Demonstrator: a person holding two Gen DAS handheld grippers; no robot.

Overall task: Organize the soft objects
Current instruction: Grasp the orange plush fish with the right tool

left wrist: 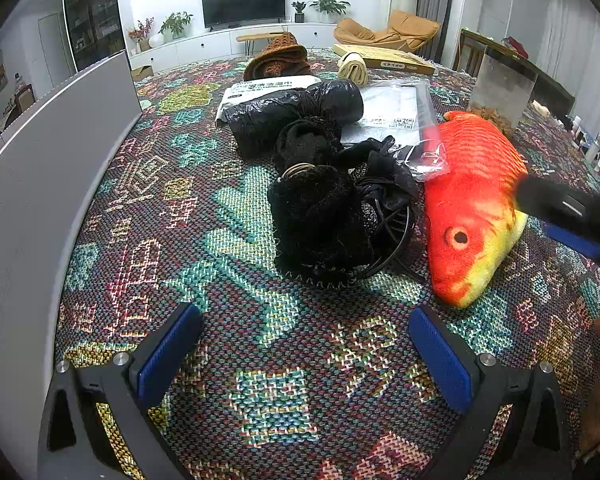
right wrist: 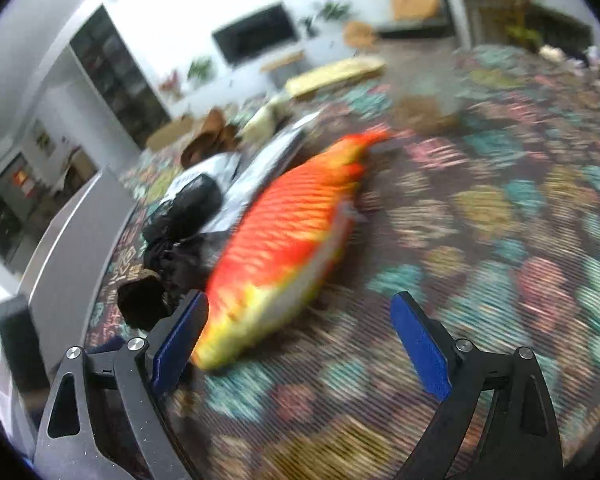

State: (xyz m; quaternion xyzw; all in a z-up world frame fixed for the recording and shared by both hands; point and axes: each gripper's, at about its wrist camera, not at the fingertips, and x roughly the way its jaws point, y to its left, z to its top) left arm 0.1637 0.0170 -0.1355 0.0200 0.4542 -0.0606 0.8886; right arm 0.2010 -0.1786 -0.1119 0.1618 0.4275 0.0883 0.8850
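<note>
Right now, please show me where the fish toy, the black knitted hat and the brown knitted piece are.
fish toy (left wrist: 472, 184): left wrist view, on its orange scaled body.
black knitted hat (left wrist: 316, 220): left wrist view, on its middle.
brown knitted piece (left wrist: 280, 58): left wrist view, on its folded top.

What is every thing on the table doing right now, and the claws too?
Fish toy: lying flat, not held.
Black knit pouch: slumped on the cloth.
Black bag: crumpled, lying down.
Brown hat: resting at the far side.
Left claw: open, empty.
Right claw: open, empty.
</note>
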